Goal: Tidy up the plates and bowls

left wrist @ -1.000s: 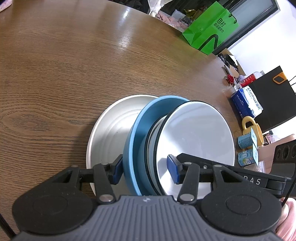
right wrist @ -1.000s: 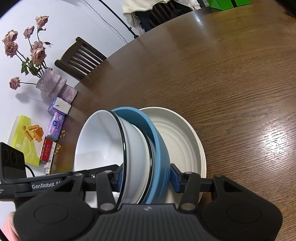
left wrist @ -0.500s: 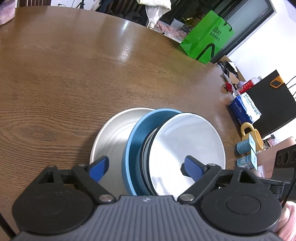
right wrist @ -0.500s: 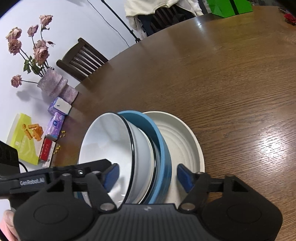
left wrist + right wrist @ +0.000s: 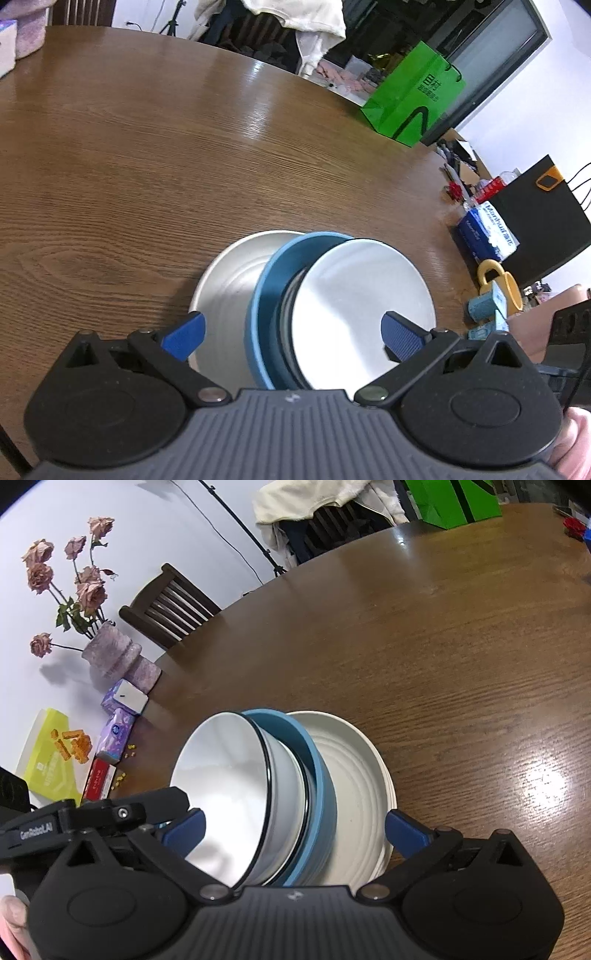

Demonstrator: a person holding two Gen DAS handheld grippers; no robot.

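A stack of dishes sits on the round wooden table (image 5: 147, 155): a cream plate (image 5: 229, 273) at the bottom, a blue bowl (image 5: 269, 280) on it, and a white bowl with a black rim (image 5: 354, 295) nested on top. The same stack shows in the right wrist view: cream plate (image 5: 354, 775), blue bowl (image 5: 321, 775), white bowl (image 5: 225, 771). My left gripper (image 5: 291, 336) is open, its fingers standing apart on either side of the stack. My right gripper (image 5: 295, 829) is open too, straddling the stack from the opposite side.
A green bag (image 5: 413, 92) stands beyond the table's far edge. A tissue pack (image 5: 487, 232), a yellow mug (image 5: 498, 284) and a black box (image 5: 543, 218) sit at the right. A vase of flowers (image 5: 107, 653), small boxes (image 5: 118, 716) and a chair (image 5: 170, 605) are at the other side.
Both grippers opened, letting go of the bowls' rims, and drew back and up from the stack. The stack stays on the plate.
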